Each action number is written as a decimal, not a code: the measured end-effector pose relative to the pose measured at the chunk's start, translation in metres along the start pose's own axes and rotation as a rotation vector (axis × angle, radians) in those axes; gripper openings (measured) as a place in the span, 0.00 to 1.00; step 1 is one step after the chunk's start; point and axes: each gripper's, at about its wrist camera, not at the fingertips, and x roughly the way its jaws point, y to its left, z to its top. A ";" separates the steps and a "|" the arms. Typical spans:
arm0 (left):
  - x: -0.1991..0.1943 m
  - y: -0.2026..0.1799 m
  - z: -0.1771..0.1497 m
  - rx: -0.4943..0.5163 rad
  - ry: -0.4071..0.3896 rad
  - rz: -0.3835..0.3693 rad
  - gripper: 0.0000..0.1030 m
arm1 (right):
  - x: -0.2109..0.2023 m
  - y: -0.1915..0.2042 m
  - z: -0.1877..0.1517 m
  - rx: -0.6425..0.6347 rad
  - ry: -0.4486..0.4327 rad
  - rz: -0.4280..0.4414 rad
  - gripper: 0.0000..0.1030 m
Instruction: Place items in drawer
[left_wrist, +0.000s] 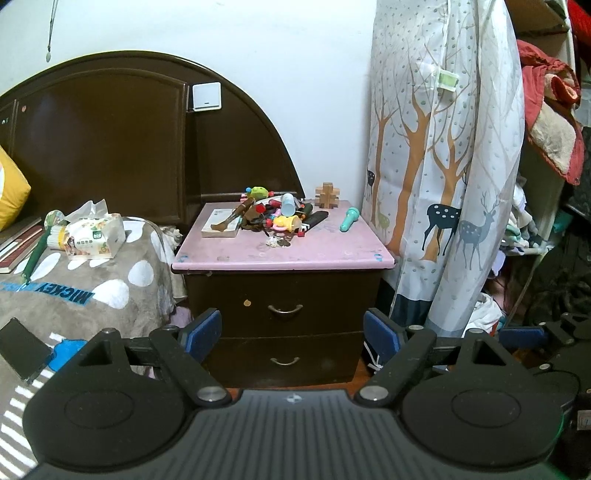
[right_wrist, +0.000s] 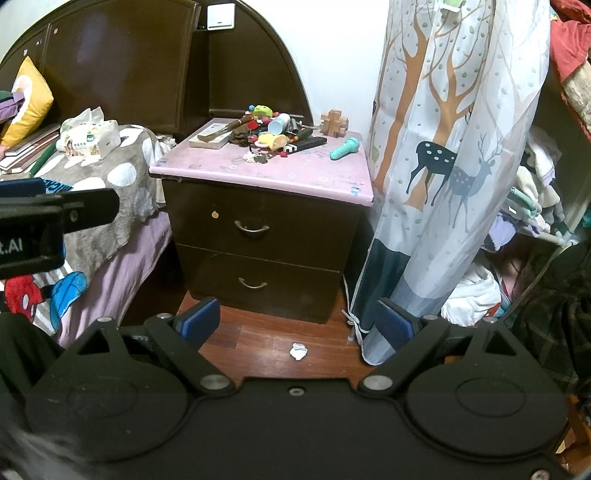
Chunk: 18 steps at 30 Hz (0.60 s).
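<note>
Dark brown wood made up the two-drawer bedside cabinet (left_wrist: 280, 295), which stood against the white wall between the bed with its grey spotted blanket (left_wrist: 81, 280) and a hanging white curtain printed with orange trees and deer (left_wrist: 443, 166). Both drawers were closed, the upper drawer with its curved metal handle (left_wrist: 285, 311) above the lower drawer with a matching handle (left_wrist: 284, 361). On the cabinet's pink top (left_wrist: 295, 254) lay a jumbled pile of small colourful toys (left_wrist: 275, 218), with a flat pale box (left_wrist: 219, 223) just to its left, a wooden interlocking puzzle (left_wrist: 327, 195) behind it near the wall, and a teal plastic handle-shaped toy (left_wrist: 349, 219) apart on the right. The left gripper (left_wrist: 291, 334) hung in front of the cabinet with its blue-padded fingers (left_wrist: 205, 332) spread wide and nothing between them. The right gripper (right_wrist: 297, 321) was likewise wide open and empty, held over the reddish wooden floor (right_wrist: 266, 339), where a small crumpled white scrap (right_wrist: 297, 350) lay. A soft pack of tissues (left_wrist: 94, 236) rested on the bed.
</note>
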 end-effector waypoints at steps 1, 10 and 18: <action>0.000 0.000 0.000 0.000 -0.001 -0.001 0.82 | 0.000 0.000 0.000 0.000 0.000 0.000 0.89; -0.001 0.004 -0.002 -0.004 0.000 -0.003 0.82 | 0.000 0.000 0.000 0.001 0.003 0.001 0.89; 0.002 0.007 -0.002 -0.003 -0.001 -0.008 0.82 | 0.000 0.001 -0.001 0.001 0.001 -0.001 0.89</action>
